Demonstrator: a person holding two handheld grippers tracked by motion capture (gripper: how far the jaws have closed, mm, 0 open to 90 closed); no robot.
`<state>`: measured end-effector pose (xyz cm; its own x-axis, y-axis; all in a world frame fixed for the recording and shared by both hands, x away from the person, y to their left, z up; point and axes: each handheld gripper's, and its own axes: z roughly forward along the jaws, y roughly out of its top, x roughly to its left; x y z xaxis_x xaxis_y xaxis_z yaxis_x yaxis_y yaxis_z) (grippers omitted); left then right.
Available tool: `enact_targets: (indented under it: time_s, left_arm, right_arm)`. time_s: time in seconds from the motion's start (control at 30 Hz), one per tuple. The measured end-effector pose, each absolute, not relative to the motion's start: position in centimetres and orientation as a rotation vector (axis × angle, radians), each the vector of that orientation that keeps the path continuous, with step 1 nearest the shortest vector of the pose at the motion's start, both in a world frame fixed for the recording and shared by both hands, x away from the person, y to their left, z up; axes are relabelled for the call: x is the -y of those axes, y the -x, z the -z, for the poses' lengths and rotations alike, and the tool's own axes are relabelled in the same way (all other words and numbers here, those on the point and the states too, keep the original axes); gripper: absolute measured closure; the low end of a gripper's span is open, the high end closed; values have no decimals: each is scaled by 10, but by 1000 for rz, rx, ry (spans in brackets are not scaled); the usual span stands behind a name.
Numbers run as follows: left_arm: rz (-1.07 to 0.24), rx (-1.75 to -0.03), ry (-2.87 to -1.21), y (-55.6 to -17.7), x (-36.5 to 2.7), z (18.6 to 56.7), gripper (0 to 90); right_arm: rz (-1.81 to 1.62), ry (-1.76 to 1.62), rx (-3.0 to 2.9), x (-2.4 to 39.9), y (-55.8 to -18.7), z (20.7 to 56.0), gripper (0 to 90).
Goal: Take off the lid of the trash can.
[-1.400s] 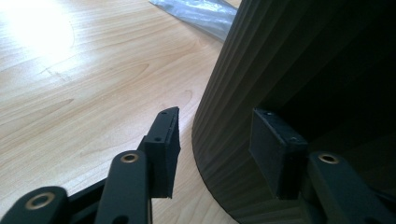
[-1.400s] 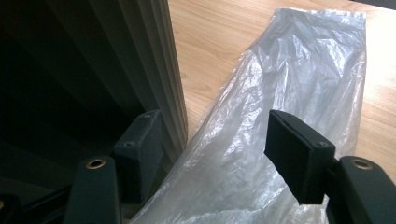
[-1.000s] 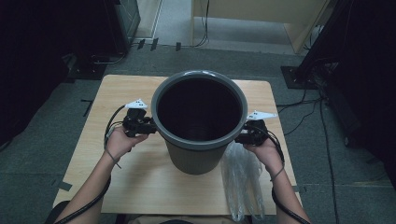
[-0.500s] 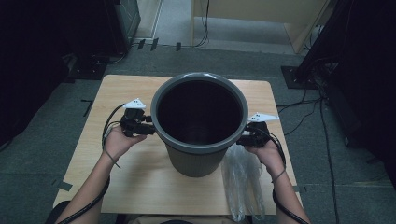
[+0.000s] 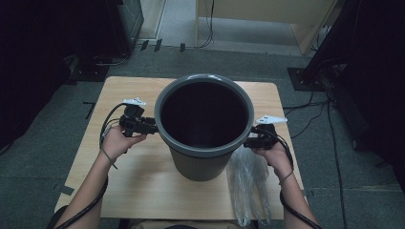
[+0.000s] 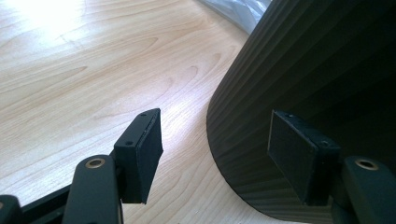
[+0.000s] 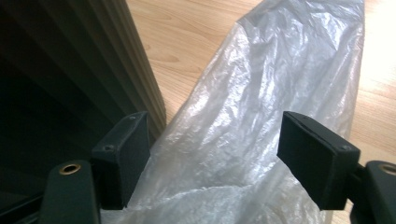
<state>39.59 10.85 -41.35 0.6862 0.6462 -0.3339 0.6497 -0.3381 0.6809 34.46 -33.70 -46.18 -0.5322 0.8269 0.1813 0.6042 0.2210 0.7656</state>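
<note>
Dark grey ribbed plastic bin [image 5: 204, 126] stood mid-surface [image 5: 143, 191], upright. Left gripper [image 5: 152, 127] and right gripper [image 5: 248, 142] flanked its rim, jaws having just been opening, spread, nothing pinched. Bin looked light, stiff, smooth-walled; the rolled rim seemed the best hold. Clear plastic bag [image 7: 261, 116] lay limp beside its base.

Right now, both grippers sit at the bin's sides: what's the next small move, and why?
Probably swing the right gripper down onto the plastic bag and close. Both grippers' jaws have just been opening and press nothing; the bin stands upright on the table, and the bag lies flat right under the right gripper.
</note>
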Motion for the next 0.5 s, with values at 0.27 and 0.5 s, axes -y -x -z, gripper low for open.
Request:
enact_targets:
  time_s: [0.27, 0.5]
  left_arm:
    - [9, -991, -2035, -399, -111, 408, 347]
    - [-17, -970, -2025, -401, -111, 400, 346]
  right_arm:
    - [-1192, -1371, -2210, 341, -348, 467, 246]
    - [-1136, -1392, -2187, 350, -347, 477, 238]
